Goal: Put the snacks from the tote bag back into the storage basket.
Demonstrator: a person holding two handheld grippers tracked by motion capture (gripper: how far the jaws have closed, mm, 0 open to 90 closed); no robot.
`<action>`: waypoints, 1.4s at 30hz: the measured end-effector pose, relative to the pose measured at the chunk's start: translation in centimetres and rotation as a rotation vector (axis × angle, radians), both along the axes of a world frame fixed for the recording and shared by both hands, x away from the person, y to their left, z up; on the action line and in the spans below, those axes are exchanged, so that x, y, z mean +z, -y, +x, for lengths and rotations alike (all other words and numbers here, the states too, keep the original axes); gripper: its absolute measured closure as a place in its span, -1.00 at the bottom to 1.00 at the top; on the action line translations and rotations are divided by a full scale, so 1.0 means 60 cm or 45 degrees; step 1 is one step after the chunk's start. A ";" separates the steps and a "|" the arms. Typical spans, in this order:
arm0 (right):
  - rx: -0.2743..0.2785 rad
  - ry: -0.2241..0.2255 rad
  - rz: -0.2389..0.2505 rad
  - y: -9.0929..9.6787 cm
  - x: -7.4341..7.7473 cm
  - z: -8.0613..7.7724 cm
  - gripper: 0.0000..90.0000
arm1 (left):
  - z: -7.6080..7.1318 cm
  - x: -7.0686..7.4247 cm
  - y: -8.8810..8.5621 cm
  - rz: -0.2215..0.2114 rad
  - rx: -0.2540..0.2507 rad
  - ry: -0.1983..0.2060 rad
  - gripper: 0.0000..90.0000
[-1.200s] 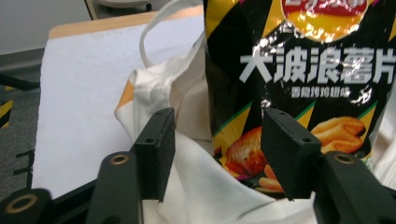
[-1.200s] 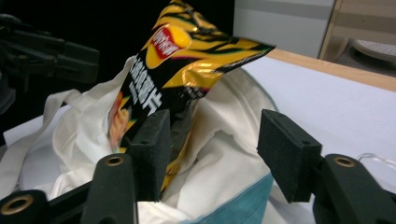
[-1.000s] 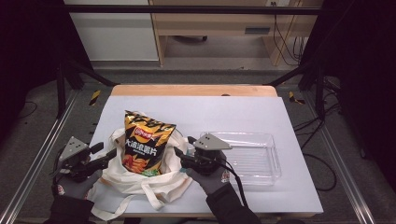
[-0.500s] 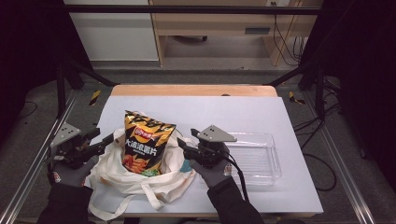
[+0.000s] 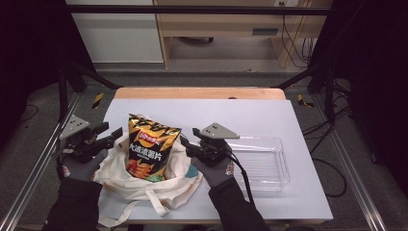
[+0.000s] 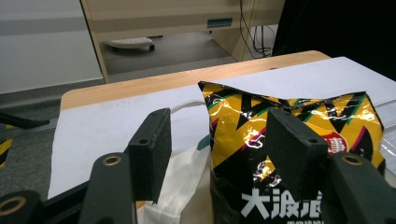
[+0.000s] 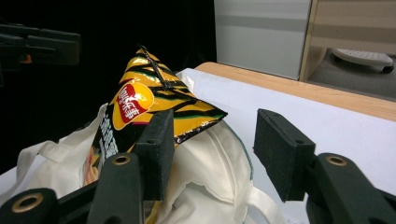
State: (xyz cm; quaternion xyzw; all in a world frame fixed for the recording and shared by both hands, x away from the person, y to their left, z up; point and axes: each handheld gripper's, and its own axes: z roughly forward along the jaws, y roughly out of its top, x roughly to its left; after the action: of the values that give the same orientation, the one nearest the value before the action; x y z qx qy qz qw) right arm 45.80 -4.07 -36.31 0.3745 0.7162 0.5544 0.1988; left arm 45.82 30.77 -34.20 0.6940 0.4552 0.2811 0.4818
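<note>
Chip bag point(image 5: 148, 149), upright in white tote bag point(image 5: 144, 187), centre-left of frame, between left gripper point(image 5: 111, 134) and right gripper point(image 5: 188, 143); both jaws apart, right's just closing, nothing gripped.

The only readable print stands on the chip bag point(image 5: 150, 150), a yellow-and-black packet standing upright in the white cloth bag point(image 5: 144, 185): in the high view it bears a red round brand emblem near its top, too small there to read letter by letter, with a row of large white Chinese characters on a black band beneath it. In the left gripper view the first characters of that row show at the bottom edge, beginning with "大波", the rest cut off by the frame and a black jaw. In the right gripper view the red emblem carries white Chinese lettering seen at a slant, which I cannot make out for certain.
</note>
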 end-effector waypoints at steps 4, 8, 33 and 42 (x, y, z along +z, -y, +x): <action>0.001 -0.005 -0.011 -0.008 0.004 0.007 0.10 | 0.017 -0.003 0.010 -0.003 -0.006 -0.010 -0.07; 0.003 -0.021 -0.006 -0.017 0.008 0.014 0.12 | 0.034 -0.007 0.020 0.000 -0.005 -0.023 -0.06; -0.002 -0.132 -0.012 -0.060 -0.023 0.043 0.18 | 0.078 -0.032 0.043 0.004 -0.054 -0.102 0.04; -0.017 -0.158 -0.016 -0.060 -0.028 0.046 0.18 | 0.084 -0.045 0.052 0.020 -0.085 -0.158 0.10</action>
State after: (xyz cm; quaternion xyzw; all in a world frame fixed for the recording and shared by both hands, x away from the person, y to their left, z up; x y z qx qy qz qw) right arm 48.53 -0.48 -37.98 0.4117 0.7281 0.5243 0.1600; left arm 50.85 27.63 -36.91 0.7287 0.4587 0.2247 0.4563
